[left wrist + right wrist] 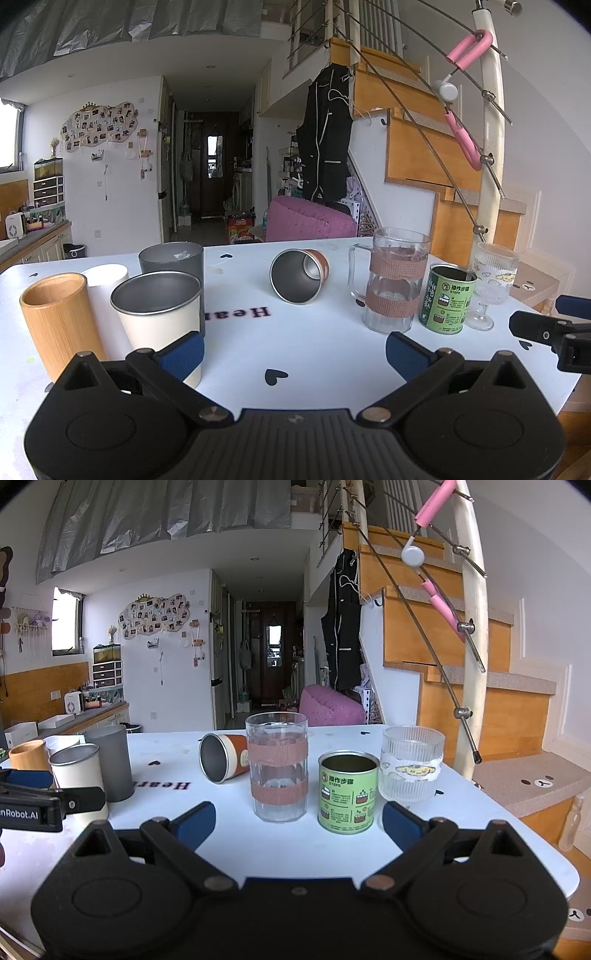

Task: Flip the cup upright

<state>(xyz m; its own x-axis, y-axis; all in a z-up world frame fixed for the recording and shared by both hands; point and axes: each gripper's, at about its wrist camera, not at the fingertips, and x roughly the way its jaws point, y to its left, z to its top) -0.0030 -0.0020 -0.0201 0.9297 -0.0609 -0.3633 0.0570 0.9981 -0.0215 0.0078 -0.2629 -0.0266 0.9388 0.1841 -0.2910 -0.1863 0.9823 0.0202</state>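
Left tool (pixel 293 352): blue-padded fingers spread wide, nothing between them, low over the near part of the white bench (pixel 314 350). Right tool (pixel 298 821): fingers equally wide apart, holding nothing; its tip also shows at the right edge of the left wrist view.

Cup (pixel 298 275): orange-brown outside, steel inside, lying on its side at centre frame in the left view, open mouth turned toward the camera and tilted down-left. In the right wrist view the same cup sits left of centre, partly behind the glass mug (pixel 277 766), mouth facing left.

Lower left of the left view: wooden tumbler (pixel 59 321), white steel-rimmed cup (pixel 159 314) touching the left finger pad in the frame, grey cup (pixel 171 262) behind it, all upright.

Right of centre in the right view: glass mug with two woven bands, green tin (pixel 348 792) just beside it, ribbed stemmed glass (pixel 412 766) behind the tin. All upright.

Black heart prints and the word "Heart" on the bench.
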